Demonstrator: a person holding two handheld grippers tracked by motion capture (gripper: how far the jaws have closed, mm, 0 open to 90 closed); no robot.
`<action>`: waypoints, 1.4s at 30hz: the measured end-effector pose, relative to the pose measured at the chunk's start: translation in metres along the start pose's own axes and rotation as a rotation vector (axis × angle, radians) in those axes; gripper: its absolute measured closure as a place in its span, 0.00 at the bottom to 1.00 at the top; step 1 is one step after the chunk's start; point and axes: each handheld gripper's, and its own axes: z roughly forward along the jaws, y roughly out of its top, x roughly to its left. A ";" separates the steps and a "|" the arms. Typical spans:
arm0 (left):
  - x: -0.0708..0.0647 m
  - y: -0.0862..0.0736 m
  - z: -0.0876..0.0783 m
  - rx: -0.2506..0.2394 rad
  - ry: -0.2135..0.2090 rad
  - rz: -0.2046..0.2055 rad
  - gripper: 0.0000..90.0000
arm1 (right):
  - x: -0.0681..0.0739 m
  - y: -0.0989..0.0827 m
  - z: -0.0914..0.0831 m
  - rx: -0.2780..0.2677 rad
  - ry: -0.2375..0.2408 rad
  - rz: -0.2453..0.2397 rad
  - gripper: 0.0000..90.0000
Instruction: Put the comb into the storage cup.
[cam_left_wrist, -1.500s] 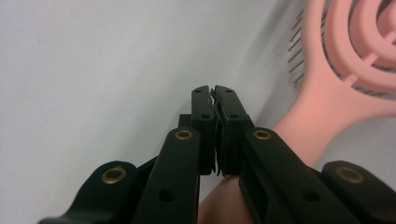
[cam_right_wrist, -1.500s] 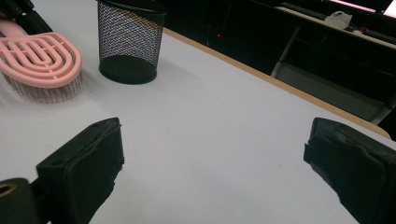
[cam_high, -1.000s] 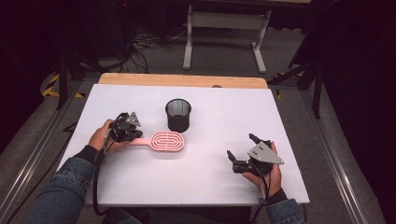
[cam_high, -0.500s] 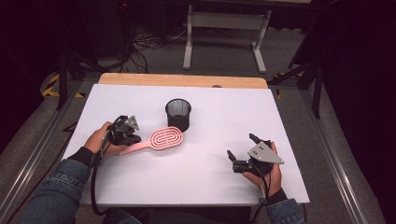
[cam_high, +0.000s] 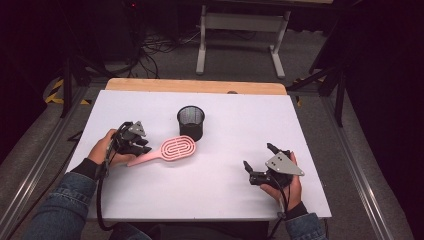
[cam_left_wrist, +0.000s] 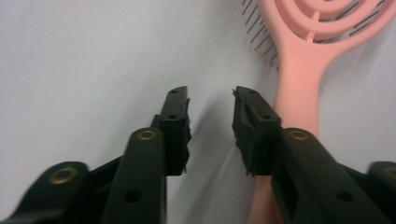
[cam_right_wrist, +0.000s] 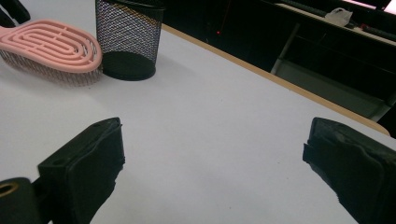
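Table (cam_high: 210, 200): white top, wooden strip along the far edge.

Cup (cam_high: 191, 122): black mesh, upright, mid-table toward the far side; unmoved since a second ago.

Brush (cam_high: 167, 151): pink, bristles down, lying just in front of the cup, head nearly touching the cup's base, handle pointing toward the left hand. A second ago it lay level and farther right; it has since swung, head now tipped toward the cup.

Left gripper (cam_high: 142, 146): at the handle's end. Its own view shows the jaws a little apart with bare table between them, the handle (cam_left_wrist: 299, 100) beside and under the right-hand jaw, not pinched.

Right gripper (cam_high: 259, 165): near the table's right front, jaws spread wide over bare table, unchanged from before.
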 end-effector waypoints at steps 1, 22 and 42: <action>-0.002 0.001 -0.002 -0.006 0.014 -0.001 0.62 | 0.000 0.000 0.000 0.000 0.001 0.000 0.06; -0.025 -0.009 -0.054 -0.422 0.079 -0.002 0.12 | 0.000 0.001 -0.002 -0.004 -0.004 -0.009 0.06; -0.049 -0.016 -0.050 -0.425 0.017 0.027 0.06 | 0.002 0.001 -0.001 0.000 -0.003 -0.024 0.06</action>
